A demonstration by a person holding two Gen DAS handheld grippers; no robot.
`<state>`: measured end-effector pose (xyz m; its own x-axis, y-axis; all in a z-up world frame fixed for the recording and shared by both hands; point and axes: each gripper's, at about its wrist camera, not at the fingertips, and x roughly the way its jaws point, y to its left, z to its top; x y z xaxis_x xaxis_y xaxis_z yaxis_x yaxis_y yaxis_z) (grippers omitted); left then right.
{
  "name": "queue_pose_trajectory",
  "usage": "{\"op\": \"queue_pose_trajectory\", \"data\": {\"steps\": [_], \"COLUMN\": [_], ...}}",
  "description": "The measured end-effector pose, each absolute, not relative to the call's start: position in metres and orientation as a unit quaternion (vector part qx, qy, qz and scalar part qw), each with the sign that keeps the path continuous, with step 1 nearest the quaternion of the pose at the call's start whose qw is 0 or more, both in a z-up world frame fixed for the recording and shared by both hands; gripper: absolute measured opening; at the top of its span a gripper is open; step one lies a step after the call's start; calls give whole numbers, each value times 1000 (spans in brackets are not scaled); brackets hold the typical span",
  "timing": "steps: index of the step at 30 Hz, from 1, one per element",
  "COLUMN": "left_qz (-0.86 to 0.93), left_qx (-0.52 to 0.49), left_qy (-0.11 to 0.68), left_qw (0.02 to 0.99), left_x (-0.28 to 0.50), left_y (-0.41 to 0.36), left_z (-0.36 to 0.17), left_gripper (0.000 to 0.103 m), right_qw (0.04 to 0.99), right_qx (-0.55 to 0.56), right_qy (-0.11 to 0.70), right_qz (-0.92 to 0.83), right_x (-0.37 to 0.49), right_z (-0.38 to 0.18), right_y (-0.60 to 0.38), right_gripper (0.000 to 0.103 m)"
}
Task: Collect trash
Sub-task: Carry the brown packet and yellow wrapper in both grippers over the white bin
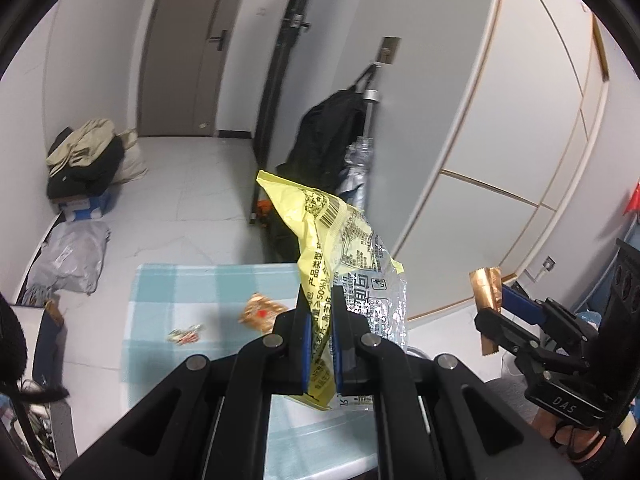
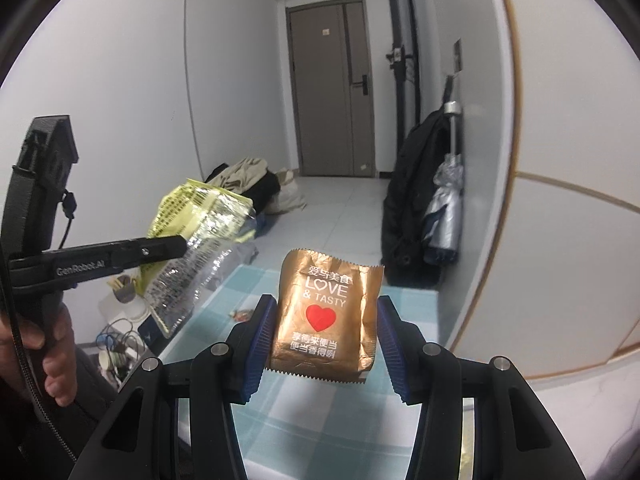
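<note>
The left gripper [image 1: 320, 344] has its fingers clamped on a yellow snack bag [image 1: 344, 240], lifted off the desk [image 1: 168, 280]. The right gripper [image 2: 324, 344] pinches a gold wrapper [image 2: 326, 316] reading "LOVE & TASTY". Two small wrappers [image 1: 186, 335] [image 1: 262, 312] remain mid-desk; no bin shows.

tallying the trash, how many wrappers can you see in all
4: yellow wrapper in the left gripper, gold wrapper in the right gripper, and orange wrapper and small wrapper on the checked cloth. Others may be hidden.
</note>
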<state>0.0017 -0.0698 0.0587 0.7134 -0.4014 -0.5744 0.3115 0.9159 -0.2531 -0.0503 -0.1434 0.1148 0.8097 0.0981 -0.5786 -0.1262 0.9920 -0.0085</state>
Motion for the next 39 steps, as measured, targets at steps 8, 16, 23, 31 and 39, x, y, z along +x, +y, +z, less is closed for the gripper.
{"op": "queue_pose_trajectory", "data": {"steps": [8,16,23,31,39], "left_qz": [-223,-283,-342,-370,-347], "left_qx": [-55,-14,-9,41,89], "left_qy": [328,356,423,500,569], "left_qw": [916,890,839,782,740], "left_x": [21,44,62,74,82], "left_y": [-135,-218,-293,-364,-393], "left_z": [64,45,-3,-72,-139], "left_gripper": [4,4,4,4,4], "right_qw": [958,953,933,895,868], "right_qx": [-30,10,52,142,230], "right_qy": [286,298,338,393,424], "right_qz": [12,-58,-116,-154,-123], "right_x": [-66,-81,-99,-118,-106], "right_z": [135,131,107,39,-38], "right_y": [-207,-297,-380,-455,-490], "right_gripper": [51,51,51,51,51]}}
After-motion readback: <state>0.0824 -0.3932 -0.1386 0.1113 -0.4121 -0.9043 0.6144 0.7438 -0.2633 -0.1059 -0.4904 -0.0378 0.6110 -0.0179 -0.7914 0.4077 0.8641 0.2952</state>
